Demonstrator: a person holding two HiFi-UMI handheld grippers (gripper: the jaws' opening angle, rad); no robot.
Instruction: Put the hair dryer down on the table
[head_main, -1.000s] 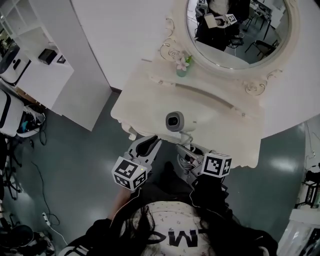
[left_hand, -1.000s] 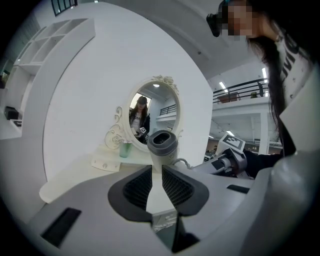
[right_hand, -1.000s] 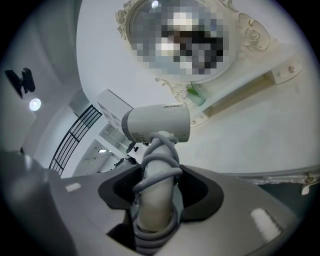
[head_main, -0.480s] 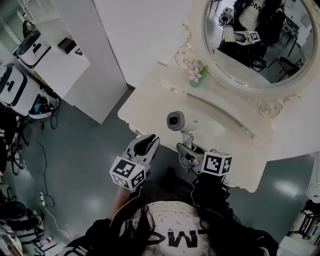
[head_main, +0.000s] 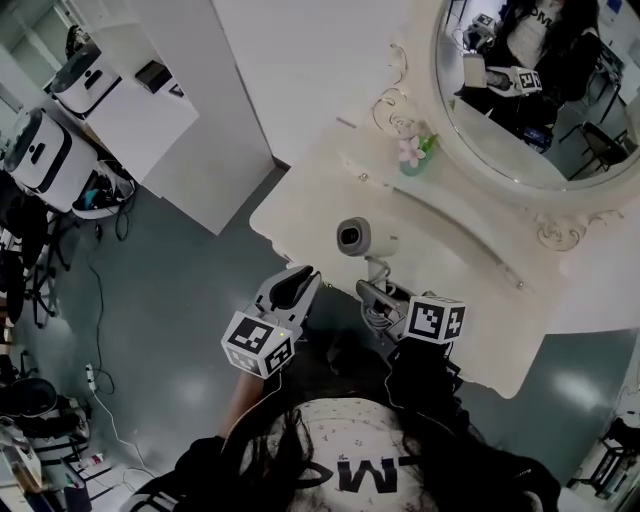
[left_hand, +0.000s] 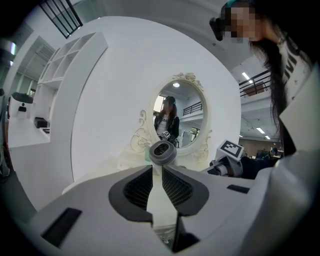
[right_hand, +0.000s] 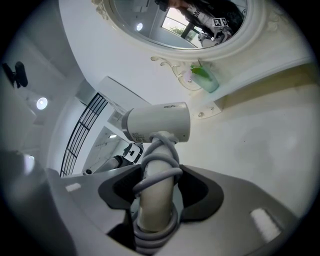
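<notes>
Right tongs: clamped on the handle of the hair dryer, with the grey cord wound round that handle between the jaws. In the right gripper view the pads are seen pressed on the handle from both sides.

Hair dryer: held upright, barrel level, above the near edge of the table. No contact with the table top is seen.

Left tongs: jaws drawn together, nothing held; kept beside the right tongs, just off the table's edge.

Also noted at the back of the table: a small vase with a flower, below the oval mirror, well apart from the dryer.

Progress, as judged: the carry is done, but the put-down is not. The dryer has yet to be lowered onto the bare top and the right tongs opened.
</notes>
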